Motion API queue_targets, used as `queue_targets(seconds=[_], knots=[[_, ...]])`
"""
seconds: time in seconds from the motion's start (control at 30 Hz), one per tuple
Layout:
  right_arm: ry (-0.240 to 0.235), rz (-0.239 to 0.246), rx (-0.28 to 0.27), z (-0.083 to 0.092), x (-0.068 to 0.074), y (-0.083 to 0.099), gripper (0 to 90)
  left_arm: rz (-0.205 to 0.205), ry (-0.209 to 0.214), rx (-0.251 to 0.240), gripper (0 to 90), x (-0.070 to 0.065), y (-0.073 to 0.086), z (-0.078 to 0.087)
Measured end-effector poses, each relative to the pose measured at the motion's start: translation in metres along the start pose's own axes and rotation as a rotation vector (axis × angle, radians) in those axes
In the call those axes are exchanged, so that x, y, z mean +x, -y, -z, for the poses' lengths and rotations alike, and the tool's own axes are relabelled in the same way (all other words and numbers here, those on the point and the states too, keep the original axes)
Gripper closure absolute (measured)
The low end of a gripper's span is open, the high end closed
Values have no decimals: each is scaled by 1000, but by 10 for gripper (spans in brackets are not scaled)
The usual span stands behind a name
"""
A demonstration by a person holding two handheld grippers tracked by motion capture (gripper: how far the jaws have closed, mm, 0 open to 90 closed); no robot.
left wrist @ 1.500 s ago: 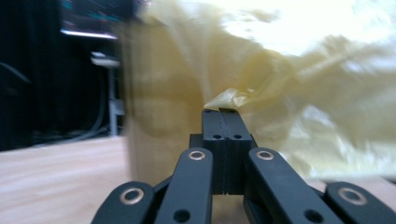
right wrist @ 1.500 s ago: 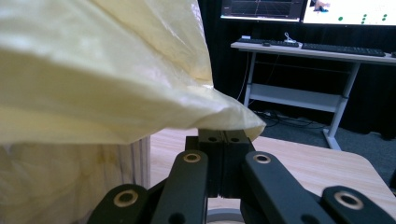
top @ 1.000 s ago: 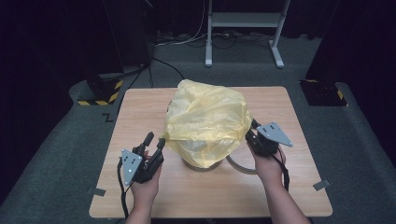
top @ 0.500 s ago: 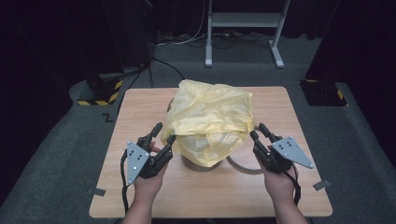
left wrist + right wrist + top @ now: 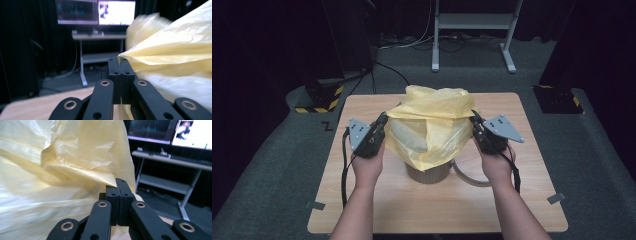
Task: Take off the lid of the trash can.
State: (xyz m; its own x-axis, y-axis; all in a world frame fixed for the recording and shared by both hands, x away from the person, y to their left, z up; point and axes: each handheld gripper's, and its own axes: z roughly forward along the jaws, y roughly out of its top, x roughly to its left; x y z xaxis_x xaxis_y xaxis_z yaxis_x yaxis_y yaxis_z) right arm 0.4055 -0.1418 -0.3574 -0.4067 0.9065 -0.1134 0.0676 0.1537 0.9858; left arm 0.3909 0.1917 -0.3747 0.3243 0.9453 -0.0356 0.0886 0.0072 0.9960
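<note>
Wooden table holds a small bin with a big yellow plastic bag draped over it. No writing can be read. The left gripper and right gripper have just closed, each pinching a bag edge.

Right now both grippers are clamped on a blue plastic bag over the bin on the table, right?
Not quite: the bag is yellow, not blue, as the high view shows. Both the left gripper and right gripper are clamped on it, over the bin.
</note>
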Motion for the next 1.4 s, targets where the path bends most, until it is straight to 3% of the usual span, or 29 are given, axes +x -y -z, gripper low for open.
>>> queue_targets(seconds=[0.07, 0.13, 0.27, 0.37, 0.53, 0.6, 0.7, 0.8, 0.87, 0.93, 1.0, 1.1, 1.2, 1.27, 1.4], knots=[[-7, -16, 31, -10, -2, 6, 896, 29, 17, 11, 896, 2, 5, -10], [-13, -20, 49, -16, -2, 12, 896, 23, 33, 8, 896, 1, 7, -14], [-34, -8, 59, -19, 4, 18, 897, 46, 57, -6, 899, 1, 13, -11], [-46, 9, 59, -17, 6, 18, 899, 44, 75, -23, 899, -3, 19, 0], [-59, -2, 41, -2, -2, 23, 900, 4, 96, -74, 899, -33, 31, 37], [-78, -7, 28, 6, -3, 26, 900, 20, 78, -96, 899, -42, 36, 55], [-109, 16, 5, 20, 10, 28, 900, 54, 47, -133, 899, -44, 44, 84], [-151, 41, -21, 26, 25, 28, 900, 45, 6, -166, 899, -43, 50, 106], [-173, 17, -22, 20, 29, 25, 900, 46, -12, -168, 899, -42, 51, 108], [-161, -1, -14, 11, 28, 22, 900, 49, -9, -161, 898, -40, 50, 104], [-126, 21, -10, 11, 24, 18, 873, 45, -7, -151, 898, -42, 48, 100], [-91, 32, -37, 34, 16, 12, 750, 36, -1, -157, 898, -46, 49, 101], [-63, 16, -48, 66, 11, 12, 705, 24, -9, -156, 892, -49, 51, 105], [-81, -28, -63, 87, 10, 13, 671, 24, -21, -154, 863, -49, 53, 107], [-118, -71, -61, 116, 22, 17, 625, 25, -24, -133, 824, -50, 58, 108]])
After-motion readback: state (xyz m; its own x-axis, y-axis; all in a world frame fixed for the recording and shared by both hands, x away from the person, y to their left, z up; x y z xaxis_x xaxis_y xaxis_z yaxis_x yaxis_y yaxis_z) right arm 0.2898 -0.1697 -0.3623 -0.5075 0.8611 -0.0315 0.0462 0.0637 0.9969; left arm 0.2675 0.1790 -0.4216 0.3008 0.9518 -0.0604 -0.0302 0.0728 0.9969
